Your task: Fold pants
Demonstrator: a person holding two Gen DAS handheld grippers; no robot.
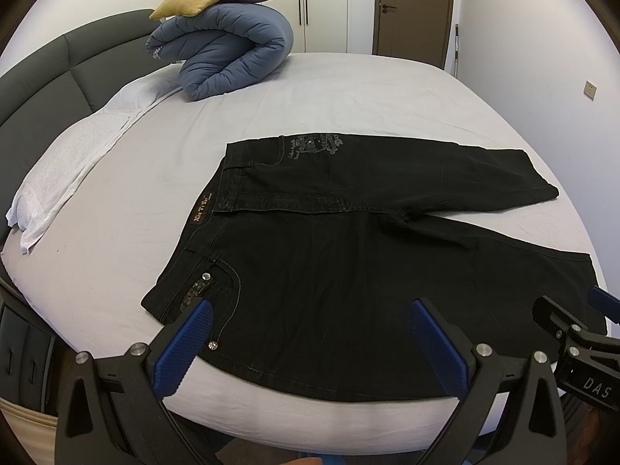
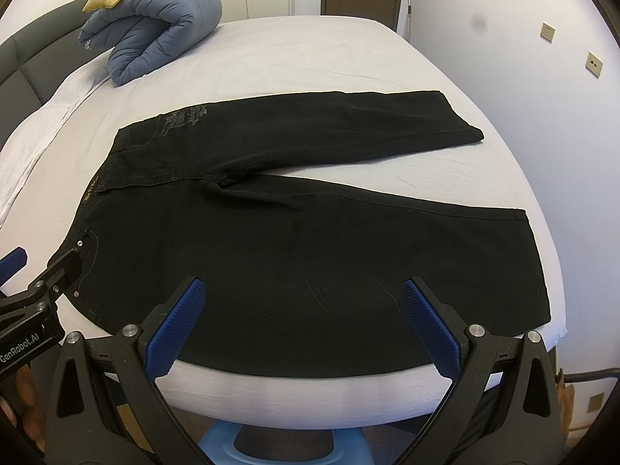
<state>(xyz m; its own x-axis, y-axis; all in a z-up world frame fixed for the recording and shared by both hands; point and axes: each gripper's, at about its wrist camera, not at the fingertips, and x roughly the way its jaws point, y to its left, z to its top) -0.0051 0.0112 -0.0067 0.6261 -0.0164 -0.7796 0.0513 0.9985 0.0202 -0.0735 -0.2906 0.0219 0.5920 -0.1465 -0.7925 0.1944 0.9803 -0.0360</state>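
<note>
A: Jaws wide on both, left gripper (image 1: 312,310) & right gripper (image 2: 300,290), nothing held.
B: Pants (image 2: 294,240)?
A: Flat on bed (image 2: 310,46), legs splayed, near edge just beyond the tips.
B: I'd pinch near waistband corner + near hem, lift together, lay the near leg over the far one.

We read "DAS" on the right gripper (image 1: 581,333); "GenRobot.AI" on the left gripper (image 2: 23,290); pants (image 1: 329,263) waistband label illegible.
</note>
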